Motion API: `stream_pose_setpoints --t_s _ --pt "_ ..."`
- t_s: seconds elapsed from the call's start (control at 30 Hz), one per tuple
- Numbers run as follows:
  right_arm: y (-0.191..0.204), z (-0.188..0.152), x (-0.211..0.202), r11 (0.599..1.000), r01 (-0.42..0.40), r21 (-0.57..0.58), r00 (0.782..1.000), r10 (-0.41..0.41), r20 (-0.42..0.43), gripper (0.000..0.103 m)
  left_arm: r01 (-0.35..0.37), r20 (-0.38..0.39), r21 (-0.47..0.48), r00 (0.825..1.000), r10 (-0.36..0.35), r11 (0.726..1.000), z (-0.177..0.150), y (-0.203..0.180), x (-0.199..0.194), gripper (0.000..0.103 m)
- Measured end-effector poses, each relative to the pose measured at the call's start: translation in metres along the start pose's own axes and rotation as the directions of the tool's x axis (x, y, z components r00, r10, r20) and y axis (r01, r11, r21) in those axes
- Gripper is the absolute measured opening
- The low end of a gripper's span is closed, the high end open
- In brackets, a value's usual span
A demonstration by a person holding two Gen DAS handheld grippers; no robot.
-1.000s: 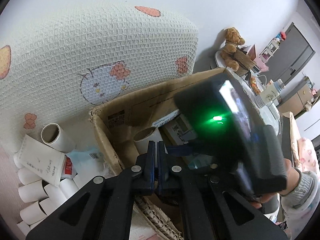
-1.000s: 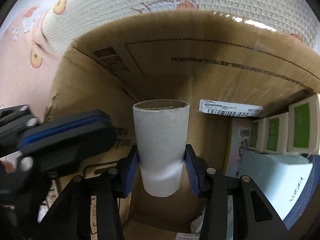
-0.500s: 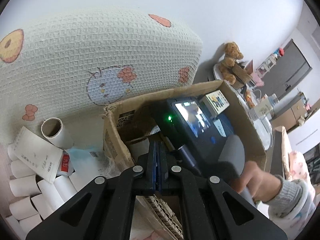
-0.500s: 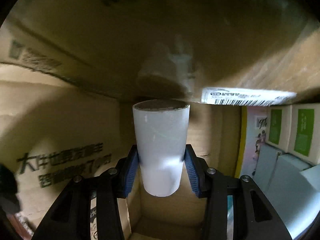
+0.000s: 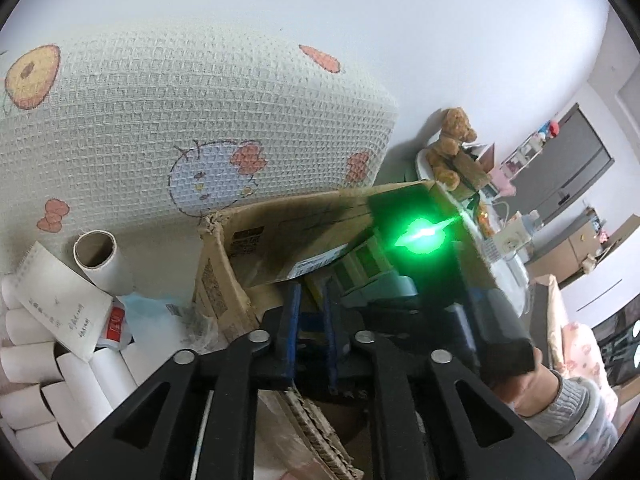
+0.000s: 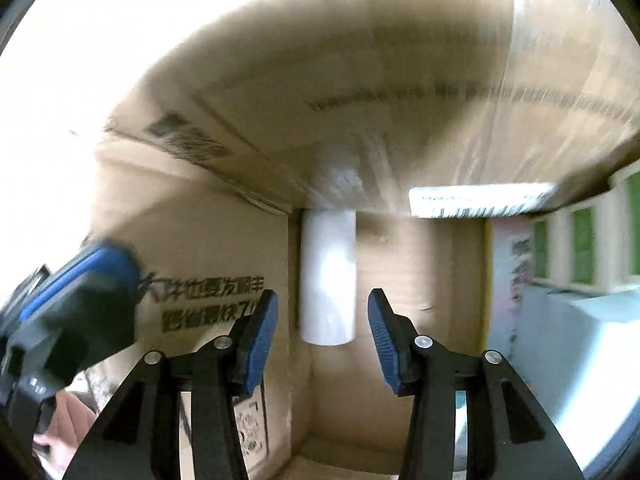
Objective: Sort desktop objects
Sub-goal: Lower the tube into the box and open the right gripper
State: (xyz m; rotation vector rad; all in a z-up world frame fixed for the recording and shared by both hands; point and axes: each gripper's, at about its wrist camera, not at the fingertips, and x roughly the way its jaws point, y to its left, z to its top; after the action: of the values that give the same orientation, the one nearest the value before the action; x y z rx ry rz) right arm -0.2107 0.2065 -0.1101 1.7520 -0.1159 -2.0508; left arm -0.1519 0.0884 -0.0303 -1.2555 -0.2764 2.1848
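Note:
A white cardboard tube [image 6: 328, 272] stands on end in the far corner of the brown cardboard box [image 6: 224, 240]. My right gripper [image 6: 323, 300] is open just in front of it, and both blue pads are clear of the tube. In the left wrist view the box [image 5: 280, 224] sits below a patterned cushion, and the right gripper's black housing [image 5: 424, 236] with a green light hangs over it, held by a hand [image 5: 532, 384]. My left gripper [image 5: 311, 300] is by the box's near left corner; its jaws are opening, with nothing between them.
Several white tubes [image 5: 48, 360] are piled left of the box, with a notepad [image 5: 60, 312] and an upright tube [image 5: 100, 256]. Green-and-white cartons [image 6: 580, 248] and a pale blue box [image 6: 580, 340] fill the box's right side. A wicker rim [image 5: 312, 432] lies under my left gripper.
My right gripper has opened, let go of the tube and drawn back; the tube now stands in the box corner. My left gripper's jaws have parted from shut.

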Motion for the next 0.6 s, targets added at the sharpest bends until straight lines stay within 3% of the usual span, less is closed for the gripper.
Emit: stream_pose_setpoints --t_s 0.2,0.33,0.6 --pt "0.029 -0.022 -0.042 0.992 0.051 -0.116 0.991 -0.035 0.131 0.043 -0.036 0.089 -0.007 0.995 0.037 0.999 -0.007 -0.009 -0.016 0.04" --pt "0.047 -0.034 -0.059 0.983 0.085 -0.165 0.982 -0.055 0.181 0.043 -0.073 0.186 -0.007 0.98 0.072 0.997 -0.012 -0.012 -0.036 0.04" --pt "0.073 -0.039 -0.078 0.96 0.181 -0.212 0.952 -0.116 0.284 0.043 -0.015 0.259 -0.109 0.965 0.043 0.994 -0.024 0.002 -0.051 0.04"
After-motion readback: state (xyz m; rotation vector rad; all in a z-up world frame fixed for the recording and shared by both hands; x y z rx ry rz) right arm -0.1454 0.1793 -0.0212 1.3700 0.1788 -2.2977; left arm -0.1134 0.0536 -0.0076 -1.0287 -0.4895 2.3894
